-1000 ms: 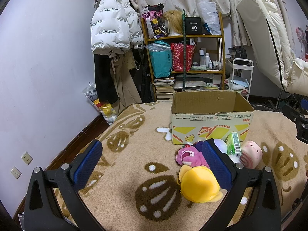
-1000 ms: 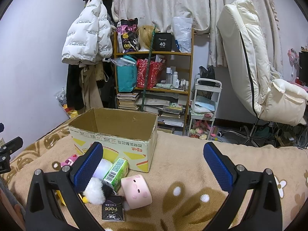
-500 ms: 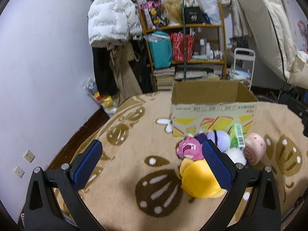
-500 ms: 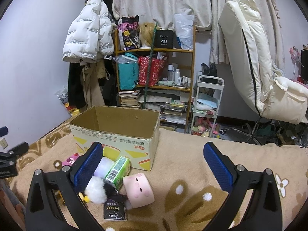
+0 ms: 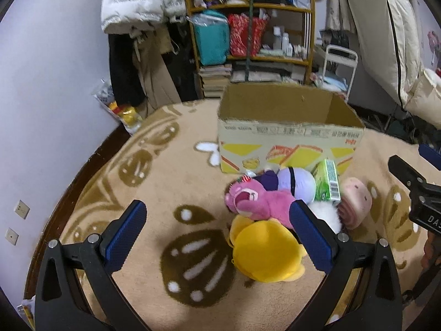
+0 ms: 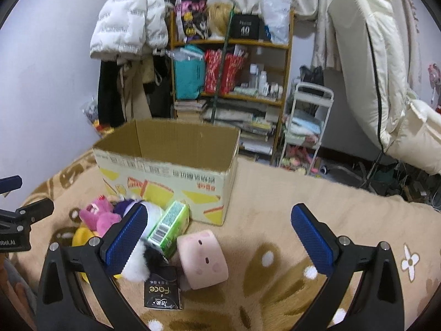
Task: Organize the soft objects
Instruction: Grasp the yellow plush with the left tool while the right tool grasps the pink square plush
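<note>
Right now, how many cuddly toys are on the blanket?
5: pink bear, purple toy behind it, yellow toy nearest, pink pig, black-and-white fluffy one. More may hide underneath.

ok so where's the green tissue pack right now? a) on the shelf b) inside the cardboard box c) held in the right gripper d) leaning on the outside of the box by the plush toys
d: the green tissue pack leans against the front of the cardboard box, outside it, beside the pink square plush.

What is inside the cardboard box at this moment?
The cardboard box is open on top, and only bare inner walls show in both views. Its floor is hidden behind the front wall, so something low inside cannot be ruled out. The toys lie outside, in front.
</note>
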The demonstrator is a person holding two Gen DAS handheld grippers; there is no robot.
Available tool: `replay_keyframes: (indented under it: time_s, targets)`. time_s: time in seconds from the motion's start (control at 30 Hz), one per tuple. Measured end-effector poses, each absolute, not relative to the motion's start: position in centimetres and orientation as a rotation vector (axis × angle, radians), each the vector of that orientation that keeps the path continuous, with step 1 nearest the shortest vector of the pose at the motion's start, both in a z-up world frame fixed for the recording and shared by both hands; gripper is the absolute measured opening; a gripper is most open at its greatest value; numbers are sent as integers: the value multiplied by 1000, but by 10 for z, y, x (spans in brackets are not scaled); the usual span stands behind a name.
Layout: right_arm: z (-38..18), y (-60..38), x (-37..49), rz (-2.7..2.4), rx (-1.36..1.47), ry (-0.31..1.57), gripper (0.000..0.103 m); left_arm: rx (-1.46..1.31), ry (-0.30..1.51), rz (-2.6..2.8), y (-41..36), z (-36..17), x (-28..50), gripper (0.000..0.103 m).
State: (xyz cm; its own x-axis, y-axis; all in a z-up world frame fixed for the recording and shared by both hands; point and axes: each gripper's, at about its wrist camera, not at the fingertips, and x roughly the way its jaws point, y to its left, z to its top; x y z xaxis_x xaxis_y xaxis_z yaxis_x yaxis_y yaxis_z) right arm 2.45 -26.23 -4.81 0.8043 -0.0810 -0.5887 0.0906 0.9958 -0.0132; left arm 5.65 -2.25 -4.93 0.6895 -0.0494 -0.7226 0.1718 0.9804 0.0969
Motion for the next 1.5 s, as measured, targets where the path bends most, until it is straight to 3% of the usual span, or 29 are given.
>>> replay_keyframes:
  time_s: [0.8,0.97,1.13,1.27,1.4,1.5]
  targets:
    - [-130,-267,75,-48,59,948,103,199,1145,-288,-58,-131,84,102]
    - [-146,-272,79,-40,87,995,97,208,1198,-284,-60,-147,89,102]
    - [-153,-273,83,-37,100,1015,96,192,1232,-284,-59,-157,93,102]
    - [-158,-272,88,-5,121,1042,86,166,1247,-291,-56,-161,96,102]
    - [-162,-277,91,0,152,1060,83,141,1262,-293,-54,-165,98,101]
    - [-161,-279,92,-3,153,1060,73,118,1264,-314,-54,-164,97,90]
